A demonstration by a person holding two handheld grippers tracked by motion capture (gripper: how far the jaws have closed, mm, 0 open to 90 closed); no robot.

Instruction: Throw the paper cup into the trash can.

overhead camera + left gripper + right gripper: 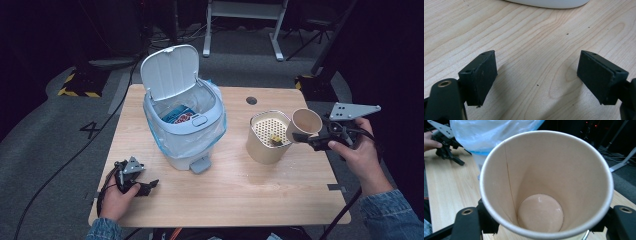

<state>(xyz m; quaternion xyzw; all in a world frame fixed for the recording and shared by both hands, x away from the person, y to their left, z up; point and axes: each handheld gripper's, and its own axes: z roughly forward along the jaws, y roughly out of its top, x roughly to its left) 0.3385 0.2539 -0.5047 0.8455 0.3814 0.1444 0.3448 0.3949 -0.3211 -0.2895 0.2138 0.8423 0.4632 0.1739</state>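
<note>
The right gripper is gripping an empty paper cup tipped mouth-leftward beside the perforated strainer container, while the open pedal bin is lying farther left, nearer the idle, wide-open left gripper.

Paper cup tipped on its side

Beige, empty, mouth open, held just above and right of strainer canister rim.
</note>
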